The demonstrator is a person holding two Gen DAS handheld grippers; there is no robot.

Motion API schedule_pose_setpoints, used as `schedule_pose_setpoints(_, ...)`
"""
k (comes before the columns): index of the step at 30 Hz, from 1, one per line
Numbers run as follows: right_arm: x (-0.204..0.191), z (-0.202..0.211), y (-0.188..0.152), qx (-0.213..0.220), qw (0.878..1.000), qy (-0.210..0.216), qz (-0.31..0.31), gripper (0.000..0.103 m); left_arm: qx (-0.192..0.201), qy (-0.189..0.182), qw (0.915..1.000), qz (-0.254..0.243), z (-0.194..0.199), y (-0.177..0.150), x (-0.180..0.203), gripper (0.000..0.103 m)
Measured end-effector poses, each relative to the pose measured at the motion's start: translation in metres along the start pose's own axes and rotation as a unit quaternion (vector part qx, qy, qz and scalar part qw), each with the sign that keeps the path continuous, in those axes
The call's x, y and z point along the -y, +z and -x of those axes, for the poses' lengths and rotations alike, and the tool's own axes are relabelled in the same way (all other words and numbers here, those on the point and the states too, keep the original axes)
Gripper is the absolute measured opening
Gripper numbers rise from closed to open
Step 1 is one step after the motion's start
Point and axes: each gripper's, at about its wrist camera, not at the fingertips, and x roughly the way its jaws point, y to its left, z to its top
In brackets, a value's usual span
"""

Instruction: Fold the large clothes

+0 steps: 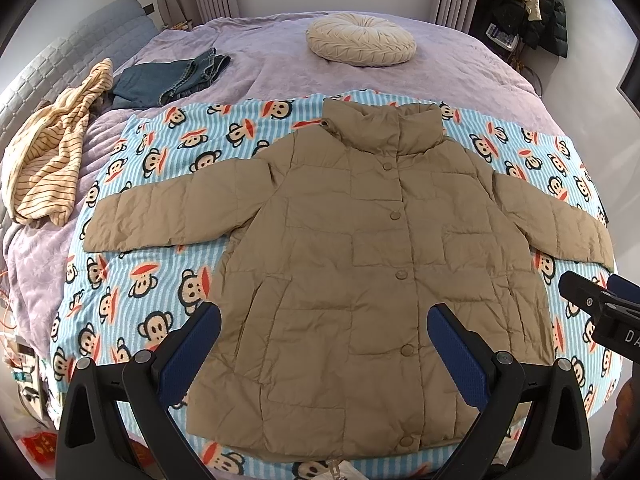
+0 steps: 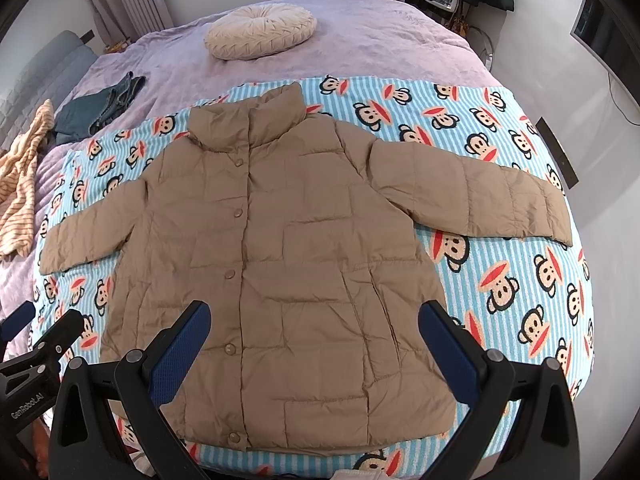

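A tan puffer jacket (image 1: 360, 264) lies flat and face up in the middle of both views, buttoned down the front, collar toward the top of the frame and both sleeves spread out to the sides. It rests on a blue striped blanket with monkey faces (image 1: 152, 280), which covers the near part of a bed with a lilac cover (image 1: 260, 56). In the left wrist view the left gripper (image 1: 324, 344) sits at the bottom centre with its blue-padded fingers spread wide, holding nothing, the jacket's lower half showing between them. In the right wrist view the right gripper (image 2: 316, 340) is likewise wide open and empty at the bottom centre, above the jacket's hem area; whether either tool touches the fabric cannot be told. The right gripper's black body also shows at the right edge of the left wrist view. Toward the top of the frame lies a round cream cushion (image 1: 362, 39); at the upper left are folded jeans (image 1: 168, 80) and a crumpled yellow striped garment (image 1: 52, 152). Dark coats (image 1: 536, 4) hang at the upper right.
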Motion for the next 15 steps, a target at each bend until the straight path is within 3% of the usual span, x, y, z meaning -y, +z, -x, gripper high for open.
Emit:
schedule_pose_setpoints(3, 0.001, -0.003, -0.003, -0.005, 1.000, 0.005, -0.001, 0.103, -0.002, 0.002, 1.0000, 0.001, -0.003, 0.003, -0.003, 0.103)
schedule_pose_setpoints(5, 0.000, -0.008, -0.001, -0.014, 1.000, 0.016, -0.004, 0.103, 0.002, -0.046, 0.9985, 0.031, -0.008, 0.001, -0.015, 0.103)
schedule_pose_setpoints(9, -0.004, -0.018, -0.001, -0.047, 0.997, 0.051, -0.019, 0.103, -0.018, -0.072, 0.9957, 0.054, -0.021, -0.001, -0.034, 0.103)
schedule_pose_setpoints(10, -0.007, -0.022, -0.002, -0.056, 0.997, 0.054, -0.020, 0.103, -0.018, -0.054, 0.9973, 0.046, -0.025, -0.001, -0.040, 0.103)
schedule_pose_setpoints(15, -0.028, -0.039, -0.002, -0.076, 0.996, 0.055, -0.013, 0.103, -0.010, -0.047, 0.9958, 0.078, -0.052, -0.001, -0.084, 0.103)
